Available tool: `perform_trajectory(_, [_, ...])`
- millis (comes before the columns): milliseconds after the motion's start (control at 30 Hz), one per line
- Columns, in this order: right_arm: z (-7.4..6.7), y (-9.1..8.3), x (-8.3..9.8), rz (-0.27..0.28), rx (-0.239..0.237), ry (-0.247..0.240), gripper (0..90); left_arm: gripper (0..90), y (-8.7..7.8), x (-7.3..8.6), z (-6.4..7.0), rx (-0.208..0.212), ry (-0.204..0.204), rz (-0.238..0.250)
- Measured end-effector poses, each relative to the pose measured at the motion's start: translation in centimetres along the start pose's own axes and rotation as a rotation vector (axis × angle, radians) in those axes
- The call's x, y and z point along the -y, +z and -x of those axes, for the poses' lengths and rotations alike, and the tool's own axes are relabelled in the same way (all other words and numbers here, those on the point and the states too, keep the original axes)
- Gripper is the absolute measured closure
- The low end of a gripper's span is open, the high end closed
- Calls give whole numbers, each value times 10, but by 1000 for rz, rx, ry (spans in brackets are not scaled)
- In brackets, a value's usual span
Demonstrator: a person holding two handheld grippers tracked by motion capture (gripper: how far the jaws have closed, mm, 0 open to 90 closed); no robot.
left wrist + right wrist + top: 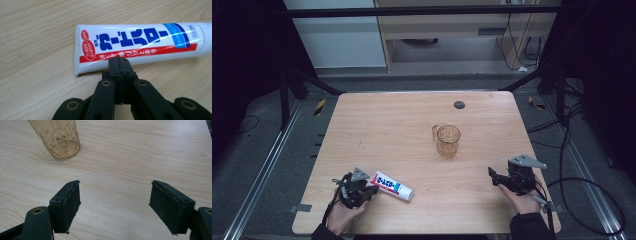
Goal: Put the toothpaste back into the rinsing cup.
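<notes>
A white toothpaste tube (392,186) with blue and red print lies flat near the table's front left. In the left gripper view the tube (140,42) lies crosswise, flat crimped end to the left. My left gripper (372,189) is shut, with nothing between its jaws; the closed tips (121,60) sit right at the tube's near edge by the crimped end. An amber cut-pattern glass (448,141) stands upright mid-table. My right gripper (493,176) hovers at the front right, open and empty (115,183), with the glass (58,140) ahead and to its left.
The wooden table (412,120) has a small dark round disc (459,104) near its far edge. Cables (582,185) lie on the floor to the right. Metal rails run along both sides of the table.
</notes>
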State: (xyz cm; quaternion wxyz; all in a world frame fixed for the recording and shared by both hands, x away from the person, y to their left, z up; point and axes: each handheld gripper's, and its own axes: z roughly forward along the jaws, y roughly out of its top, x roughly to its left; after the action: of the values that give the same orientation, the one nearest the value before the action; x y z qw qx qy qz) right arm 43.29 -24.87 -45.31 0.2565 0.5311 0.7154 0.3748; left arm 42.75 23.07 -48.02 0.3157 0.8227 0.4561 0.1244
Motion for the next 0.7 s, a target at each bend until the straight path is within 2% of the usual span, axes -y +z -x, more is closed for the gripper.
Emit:
perform_trajectory(133, [0, 0, 0, 0, -13, 15, 242, 896, 4, -6, -2, -5, -12, 11])
perform_trajectory(467, [1, 2, 1, -3, -10, 12, 240, 896, 20, -26, -4, -11, -23, 17])
perform_trajectory(700, [1, 4, 1, -6, -9, 9, 239, 896, 29, -37, -2, -14, -10, 12])
